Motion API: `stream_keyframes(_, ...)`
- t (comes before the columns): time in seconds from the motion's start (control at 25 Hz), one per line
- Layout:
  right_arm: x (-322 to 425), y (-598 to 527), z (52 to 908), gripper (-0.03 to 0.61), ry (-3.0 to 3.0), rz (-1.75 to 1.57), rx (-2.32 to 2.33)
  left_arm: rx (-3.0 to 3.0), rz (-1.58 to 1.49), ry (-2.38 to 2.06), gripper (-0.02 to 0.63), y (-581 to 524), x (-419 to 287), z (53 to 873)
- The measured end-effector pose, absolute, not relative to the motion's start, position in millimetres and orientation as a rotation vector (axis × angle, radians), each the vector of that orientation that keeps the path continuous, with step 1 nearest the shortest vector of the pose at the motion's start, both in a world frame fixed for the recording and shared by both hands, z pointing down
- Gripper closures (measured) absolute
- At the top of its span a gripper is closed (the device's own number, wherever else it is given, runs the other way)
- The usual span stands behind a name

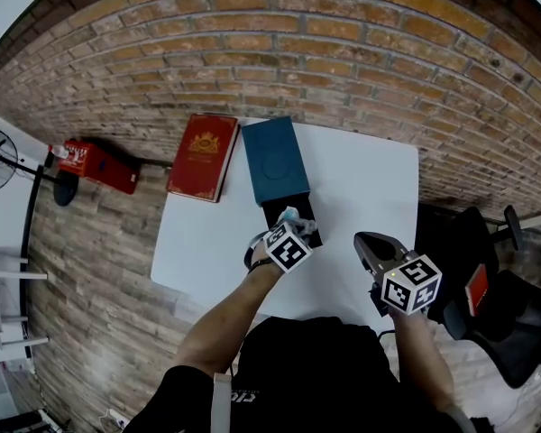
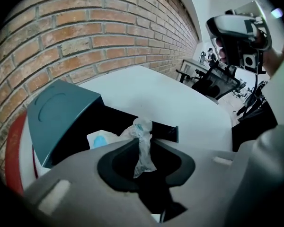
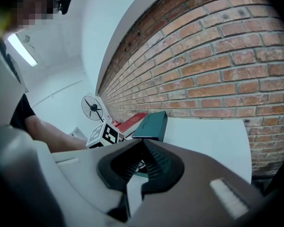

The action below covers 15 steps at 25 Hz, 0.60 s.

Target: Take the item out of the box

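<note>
**Pinch on the wrapping, item only part-way out**

Left claw (image 2: 143, 144) is closed on a twist of crinkled clear wrapping that belongs to the plastic-wrapped item (image 2: 102, 139). The twist stands up between the jaws. The pale body of the item, with a blue patch on it, lies low in the black tray of the box (image 2: 166, 132). The teal lid (image 2: 61, 111) is tilted back at the far end of the tray, so the opening is free. The box sits on the white bench (image 1: 370, 188), close to a red book (image 1: 203, 156) at the bench's far left. Right claw (image 3: 143, 144) is closed on nothing and hangs over the near right part of the bench, well apart from the box.

The step in hand looks like the lift-out. The hold is on loose film only, not on the item's body, so it is likely to stretch or slip if jerked. A slow pull straight up, away from the tray walls and short of the lid's edge, should bring the bundle out whole. The tray looks light and may ride up with the item. The free right claw could press down on the tray's near rim to hold it. Once clear, the item wants setting down on bare bench beside the box.
</note>
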State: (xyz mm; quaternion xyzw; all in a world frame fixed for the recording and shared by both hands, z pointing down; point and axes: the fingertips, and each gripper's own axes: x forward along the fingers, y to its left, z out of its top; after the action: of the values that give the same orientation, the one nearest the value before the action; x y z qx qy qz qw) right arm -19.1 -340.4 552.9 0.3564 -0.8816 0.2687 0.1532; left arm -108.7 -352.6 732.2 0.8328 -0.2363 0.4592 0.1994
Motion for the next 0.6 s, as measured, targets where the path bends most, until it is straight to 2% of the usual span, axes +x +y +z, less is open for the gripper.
stream_keyframes(0.6,-44,-328,533,0.578,-2.571,0.711,0.981,2.451,0.875,-0.871,0.548,-366,-132,629)
